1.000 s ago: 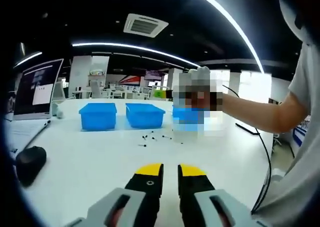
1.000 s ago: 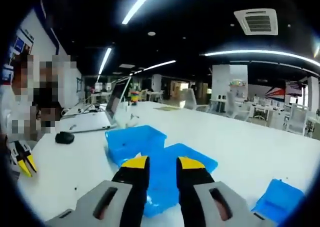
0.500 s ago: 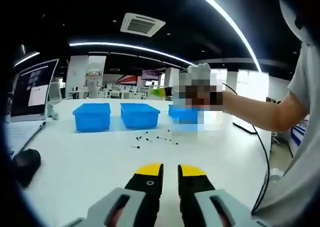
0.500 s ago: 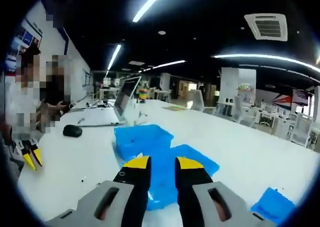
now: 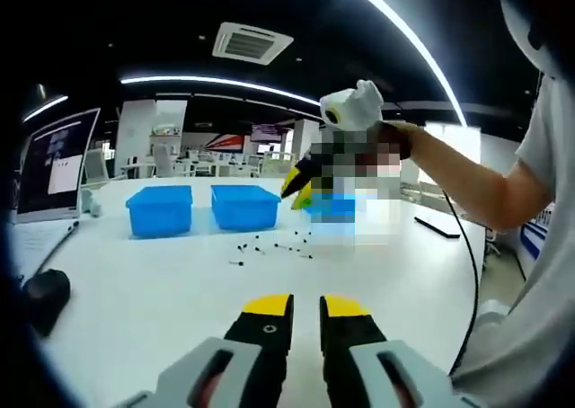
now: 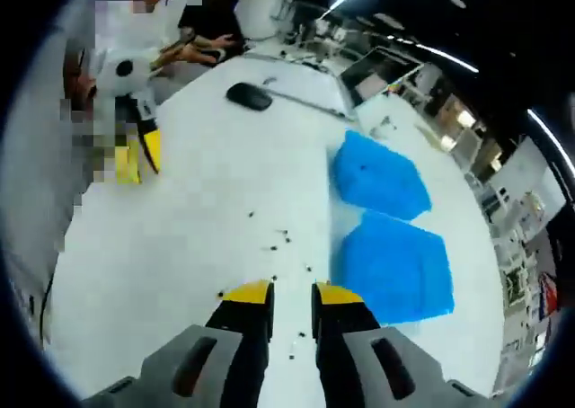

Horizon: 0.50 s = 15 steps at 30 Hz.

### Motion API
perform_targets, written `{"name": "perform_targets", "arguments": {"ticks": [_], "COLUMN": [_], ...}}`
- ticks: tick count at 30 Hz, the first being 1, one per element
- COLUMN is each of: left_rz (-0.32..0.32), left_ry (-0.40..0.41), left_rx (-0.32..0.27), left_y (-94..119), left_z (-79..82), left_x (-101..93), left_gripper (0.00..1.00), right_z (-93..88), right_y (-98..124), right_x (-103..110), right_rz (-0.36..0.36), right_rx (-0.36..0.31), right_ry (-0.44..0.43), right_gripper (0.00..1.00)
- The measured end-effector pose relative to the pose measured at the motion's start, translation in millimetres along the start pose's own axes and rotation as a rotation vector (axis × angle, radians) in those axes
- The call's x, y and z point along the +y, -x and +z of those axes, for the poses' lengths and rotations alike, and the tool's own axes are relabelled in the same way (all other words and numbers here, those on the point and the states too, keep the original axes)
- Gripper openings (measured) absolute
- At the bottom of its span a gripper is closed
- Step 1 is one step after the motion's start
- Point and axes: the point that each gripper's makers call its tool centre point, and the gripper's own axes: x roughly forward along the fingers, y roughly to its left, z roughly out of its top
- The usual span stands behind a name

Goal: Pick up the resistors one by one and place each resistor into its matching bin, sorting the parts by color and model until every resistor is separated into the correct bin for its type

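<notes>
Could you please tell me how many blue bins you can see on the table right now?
3 in the left gripper view: left bin, middle bin, and right bin, partly hidden behind the right gripper and a mosaic patch. More may be hidden.

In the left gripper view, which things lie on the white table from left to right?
Black computer mouse → open laptop → first blue plastic bin → second blue plastic bin → small dark scattered resistors → right tongs with yellow tips.

White table (image 5: 162, 287), blue bins (image 5: 159, 208), scattered resistors (image 5: 269, 246), mouse (image 6: 249, 95)
</notes>
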Motion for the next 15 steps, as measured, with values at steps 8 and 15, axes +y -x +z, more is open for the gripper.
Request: {"name": "perform_targets", "arguments": {"ticks": [8, 15], "left_rz": [0.027, 0.061], "left_ry": [0.009, 0.019], "left_rx": [-0.023, -0.030], "left_y": [3, 12], "left_z": [4.6, 5.2], "left_x": [3.8, 14.6], "left_gripper": [0.15, 0.15], "right_z": [-15.9, -19.1], "right_y": [-22, -32], "right_x": [23, 28], "right_rz": [0.167, 0.219], "right_rx": [0.140, 0.170], "right_ry": [0.000, -0.010], "right_gripper": [0.11, 0.11]}}
